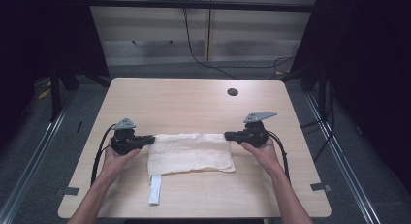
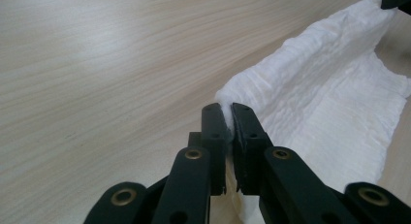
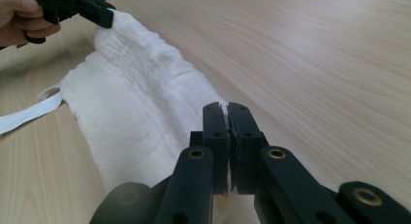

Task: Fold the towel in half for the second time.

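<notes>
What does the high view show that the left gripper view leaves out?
High view: both forearms, the white strap hanging from the cloth's near edge, the round hole in the table, and the cabinet behind. Left gripper view: the left gripper with its jaws pinching a cloth corner, seen close up. Both: the white cloth stretched between the grippers on the wooden table.

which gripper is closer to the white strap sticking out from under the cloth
Left. The left gripper pinches the cloth's far left corner, just above the strap at its near left edge. The right gripper pinches the far right corner, across the cloth.
</notes>
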{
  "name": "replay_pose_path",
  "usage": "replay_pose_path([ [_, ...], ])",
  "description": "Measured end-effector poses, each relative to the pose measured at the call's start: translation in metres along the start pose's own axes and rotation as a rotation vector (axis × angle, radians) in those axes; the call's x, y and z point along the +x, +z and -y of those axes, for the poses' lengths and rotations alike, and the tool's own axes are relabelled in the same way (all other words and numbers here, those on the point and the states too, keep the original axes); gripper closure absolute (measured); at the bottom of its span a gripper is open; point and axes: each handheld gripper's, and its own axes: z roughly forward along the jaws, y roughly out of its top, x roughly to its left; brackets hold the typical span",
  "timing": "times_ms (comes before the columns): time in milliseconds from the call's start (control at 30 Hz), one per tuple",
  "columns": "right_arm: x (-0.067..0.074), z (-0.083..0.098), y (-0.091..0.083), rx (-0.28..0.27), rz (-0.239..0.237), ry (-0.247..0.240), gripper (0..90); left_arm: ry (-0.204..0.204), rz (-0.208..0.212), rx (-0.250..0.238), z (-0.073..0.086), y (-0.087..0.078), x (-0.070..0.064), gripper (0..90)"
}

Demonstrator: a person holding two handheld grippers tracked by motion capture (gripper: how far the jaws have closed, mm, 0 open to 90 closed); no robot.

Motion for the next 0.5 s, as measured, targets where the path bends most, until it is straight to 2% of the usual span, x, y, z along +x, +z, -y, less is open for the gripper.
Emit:
replay_pose_path([
  [233,0.013,0.007,-0.006,0.002,-0.014,-0.028,87.8,0.012,-0.008,-0.012,-0.001,-0.003,-0.004,84.9],
  [333,0.020,0.009,-0.011,-0.013,-0.023,-0.030,87.7,0.008,-0.006,-0.023,-0.002,-0.004,-0.006,84.9],
  [500,0.029,0.014,-0.016,0.001,-0.037,-0.053,87.8,0.012,-0.006,-0.032,-0.003,-0.006,-0.008,84.9],
])
